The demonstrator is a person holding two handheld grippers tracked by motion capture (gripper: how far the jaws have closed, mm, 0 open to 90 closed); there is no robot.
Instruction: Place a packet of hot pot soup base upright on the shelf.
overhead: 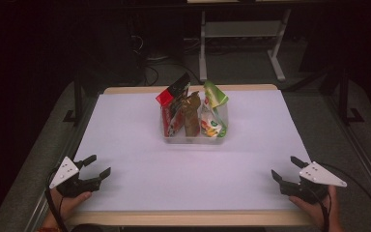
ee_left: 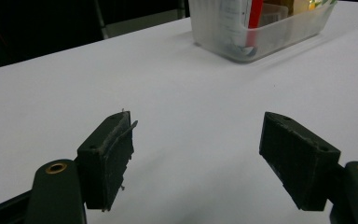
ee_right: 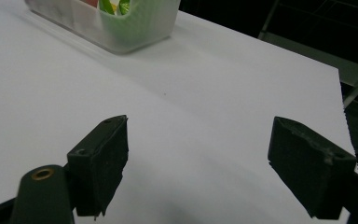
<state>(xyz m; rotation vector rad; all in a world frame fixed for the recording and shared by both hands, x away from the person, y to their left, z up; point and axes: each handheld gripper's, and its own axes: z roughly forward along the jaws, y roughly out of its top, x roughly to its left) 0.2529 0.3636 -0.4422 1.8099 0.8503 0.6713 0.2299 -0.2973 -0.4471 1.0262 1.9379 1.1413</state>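
Hand-held gripper [overhead: 96, 166] left: agape | bin [overhead: 193, 138]: translucent, upright snack pouches [overhead: 193, 112]

Bare white table [overhead: 140, 159] all around, blocked only by bin [overhead: 193, 138] of upright packets [overhead: 192, 108] mid-far.

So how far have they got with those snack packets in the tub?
Nothing looks moved yet: the red packet, brown packet and green packet all stand in the clear tub. Nothing is in hand; the left gripper and right gripper sit open near the table's front edge. Any handling remains.
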